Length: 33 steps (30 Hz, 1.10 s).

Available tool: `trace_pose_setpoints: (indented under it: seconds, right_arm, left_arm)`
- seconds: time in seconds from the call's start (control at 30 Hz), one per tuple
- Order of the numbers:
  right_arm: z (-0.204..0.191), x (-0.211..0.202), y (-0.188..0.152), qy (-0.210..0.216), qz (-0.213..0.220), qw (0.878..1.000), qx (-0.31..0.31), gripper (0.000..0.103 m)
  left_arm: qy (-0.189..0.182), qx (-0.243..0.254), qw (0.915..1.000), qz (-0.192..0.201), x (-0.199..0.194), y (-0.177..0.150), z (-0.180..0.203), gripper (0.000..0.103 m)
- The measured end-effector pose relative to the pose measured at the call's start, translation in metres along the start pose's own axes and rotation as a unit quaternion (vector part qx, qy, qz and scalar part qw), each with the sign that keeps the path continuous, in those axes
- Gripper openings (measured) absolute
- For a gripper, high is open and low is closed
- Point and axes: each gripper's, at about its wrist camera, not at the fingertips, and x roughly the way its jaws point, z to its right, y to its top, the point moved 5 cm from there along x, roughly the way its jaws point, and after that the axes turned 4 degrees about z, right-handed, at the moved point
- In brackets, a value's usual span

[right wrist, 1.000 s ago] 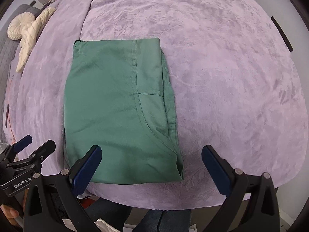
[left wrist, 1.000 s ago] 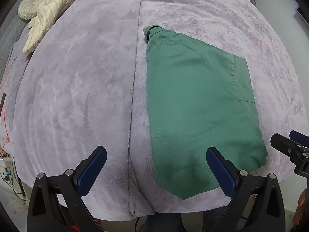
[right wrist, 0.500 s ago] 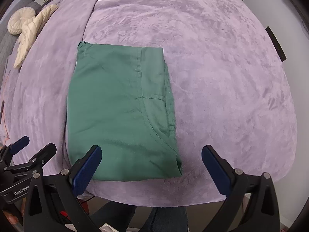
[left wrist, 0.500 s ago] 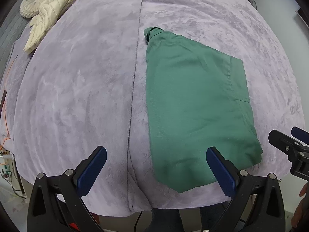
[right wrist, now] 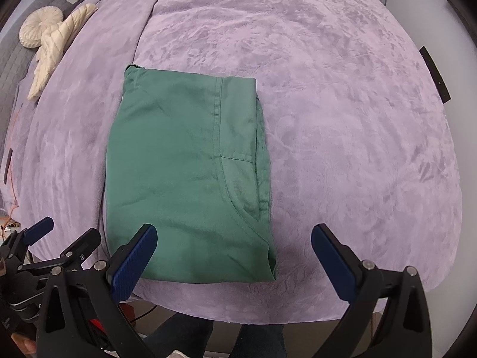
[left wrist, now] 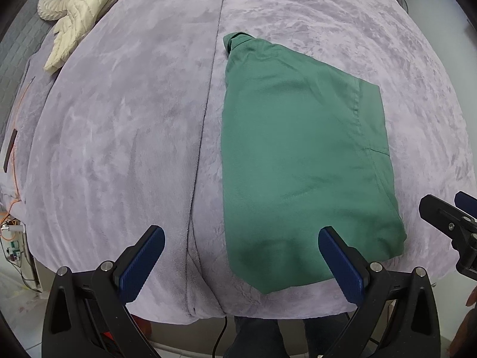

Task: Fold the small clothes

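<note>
Since a second ago both cameras have pulled back a little toward the near edge of the bed, so the folded green garment (left wrist: 301,161) sits slightly farther ahead of the fingers; the garment itself has not shifted.

The bed (right wrist: 342,125) is covered by a plush lilac blanket (left wrist: 119,125) with a short, brushed nap that shows swirled marks, and a long seam or fold runs away from the viewer just left of the garment. At the far left corner lie a cream quilted jacket (left wrist: 80,21) and a round pleated cream cushion (left wrist: 56,0), touching each other, on a grey quilted cover. A pale floor and some cables show beyond the left edge; a white wall lies to the right. A dark strip rests near the bed's right edge (right wrist: 435,74). No writing can be read (the lettering on the neighbouring gripper body is too blurred).

The garment is a smooth woven cloth folded to a neat rectangle, with a stitched waistband, a curved pocket seam and a bunched far-left corner. It lies flat near the front edge of the bed.

The left tongs (left wrist: 241,256) are spread wide and empty, their ribbed blue pads above the blanket and the garment's near edge. The right tongs (right wrist: 234,256) are likewise spread, gripping nothing.
</note>
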Motion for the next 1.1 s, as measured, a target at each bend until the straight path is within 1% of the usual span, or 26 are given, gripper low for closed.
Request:
trace_pose_setpoints:
  seconds: [0.3, 1.1]
  right_arm:
    - [-0.0024, 0.0042, -0.0030, 0.002, -0.006, 1.000, 0.002, 0.103]
    - [-0.0081, 0.0069, -0.0036, 0.003, -0.007, 1.000, 0.003, 0.103]
  left_arm:
    - [0.023, 0.005, 0.9997, 0.007, -0.0008, 0.0018, -0.0049, 0.103]
    - [0.021, 0.004, 0.9998, 0.004, 0.0011, 0.0042, -0.0079, 0.103]
